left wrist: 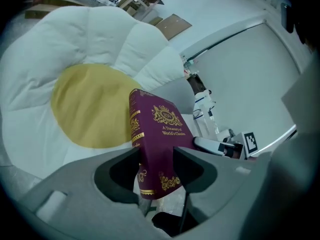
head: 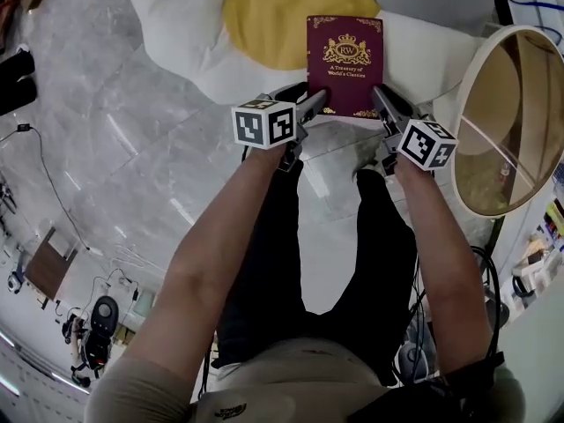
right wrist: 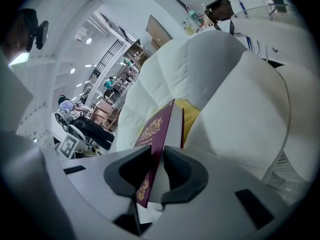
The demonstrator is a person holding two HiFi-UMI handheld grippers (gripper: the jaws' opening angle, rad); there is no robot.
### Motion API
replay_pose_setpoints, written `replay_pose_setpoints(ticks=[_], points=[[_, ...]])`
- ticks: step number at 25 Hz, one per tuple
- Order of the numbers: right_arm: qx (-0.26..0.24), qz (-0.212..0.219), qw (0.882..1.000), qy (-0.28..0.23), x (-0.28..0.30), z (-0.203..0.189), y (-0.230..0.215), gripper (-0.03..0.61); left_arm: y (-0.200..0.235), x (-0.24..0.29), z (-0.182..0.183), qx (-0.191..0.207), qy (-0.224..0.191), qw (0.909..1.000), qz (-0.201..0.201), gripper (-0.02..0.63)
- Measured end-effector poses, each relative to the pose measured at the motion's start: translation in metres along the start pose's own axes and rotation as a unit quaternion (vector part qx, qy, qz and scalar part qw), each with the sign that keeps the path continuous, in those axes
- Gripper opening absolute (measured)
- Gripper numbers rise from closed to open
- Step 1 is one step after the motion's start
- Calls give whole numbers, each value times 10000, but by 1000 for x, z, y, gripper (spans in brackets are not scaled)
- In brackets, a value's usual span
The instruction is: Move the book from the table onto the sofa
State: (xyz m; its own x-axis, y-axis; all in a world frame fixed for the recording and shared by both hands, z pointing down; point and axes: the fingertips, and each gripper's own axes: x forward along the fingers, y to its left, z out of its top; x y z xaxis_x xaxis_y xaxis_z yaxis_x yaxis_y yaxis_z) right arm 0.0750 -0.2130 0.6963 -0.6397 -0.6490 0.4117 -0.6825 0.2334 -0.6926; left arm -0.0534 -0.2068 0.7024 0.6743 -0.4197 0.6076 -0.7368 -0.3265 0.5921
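The book, dark red with a gold crest and gold letters on its cover, is held in the air between the two grippers, cover turned up toward the head camera. The left gripper has its jaws closed on the near left corner of the book, at the side of the spine. In the left gripper view the two pads press on the book from both sides, and they stand only as far apart as the book is thick. The right gripper grips the near right corner in the same way. Its own view shows one pad on the front cover and the other on the far side of the page block, so its jaws are also partly closed and filled by the book. The book is off the round table, which stands at the right, behind the right gripper. In front of the person lies the sofa, a white cushion in the shape of a flower with a yellow centre. The far end of the book is over the edge of this centre and the white petals, and its near end is over the pale marble floor. Both forearms reach forward, side by side.
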Motion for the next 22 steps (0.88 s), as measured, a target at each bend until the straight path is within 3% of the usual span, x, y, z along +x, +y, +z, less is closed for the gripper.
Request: replay_pose_setpoints(ticks=[13,22], points=[[-162,-180,9981,559,47,-39,-53,91,66,68,-15,-35,246,9995,180,202],[-174,-331,9962,785,17,-28,-45,126,73,29,-5,-122,321,9962,802,202]])
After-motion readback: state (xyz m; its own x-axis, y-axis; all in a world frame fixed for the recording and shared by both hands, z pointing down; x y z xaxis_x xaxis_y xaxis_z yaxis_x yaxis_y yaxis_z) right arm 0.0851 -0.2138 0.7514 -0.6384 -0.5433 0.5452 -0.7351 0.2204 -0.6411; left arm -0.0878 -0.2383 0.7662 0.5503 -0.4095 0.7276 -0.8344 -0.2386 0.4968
